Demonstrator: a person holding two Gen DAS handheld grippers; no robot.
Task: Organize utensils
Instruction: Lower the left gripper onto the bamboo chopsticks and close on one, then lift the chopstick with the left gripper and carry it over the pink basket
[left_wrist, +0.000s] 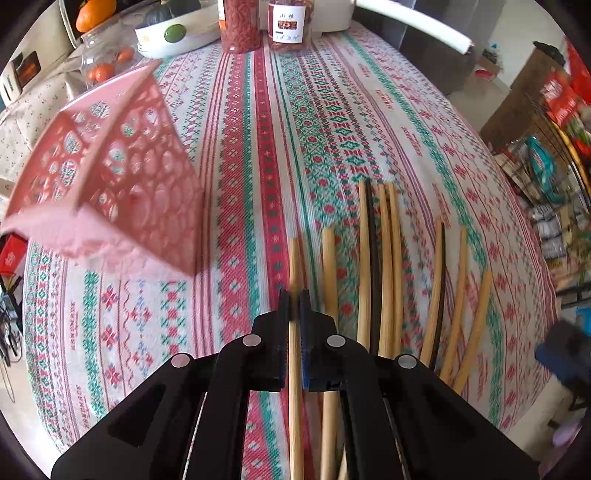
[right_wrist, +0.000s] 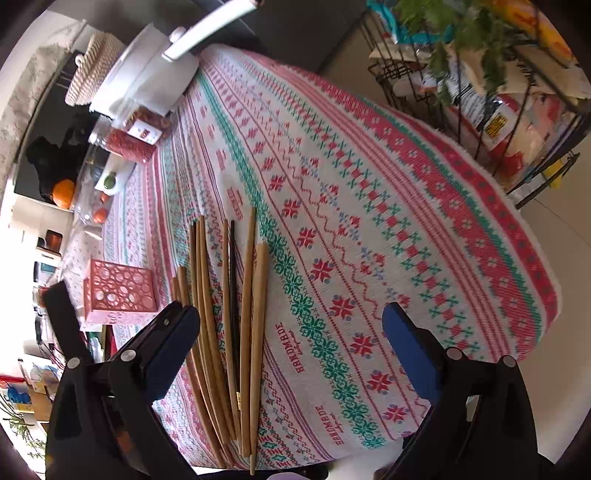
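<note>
Left gripper, black with blue pads, is clamped on one pale wooden chopstick; the stick runs straight between the pads, its tip poking out past them over the cloth. Just right of it lies a second pale chopstick, then the loose row of wooden chopsticks with one black chopstick among them, all flat on the knitted red-green-white patterned tablecloth.

Right gripper has its jaws wide apart, nothing between the pads. The chopstick row lies below its left finger and the inner part of the gap, tips pointing away; whether the finger touches the sticks can't be told.

Pink plastic utensil holder with round cut-outs stands left of the clamped stick, well apart from it; inside not visible. In the right wrist view the same holder sits left of the sticks, near the table edge.

Far end: two clear jars of red dried stuff, a white bowl holding something dark green, oranges, a white pot.
</note>
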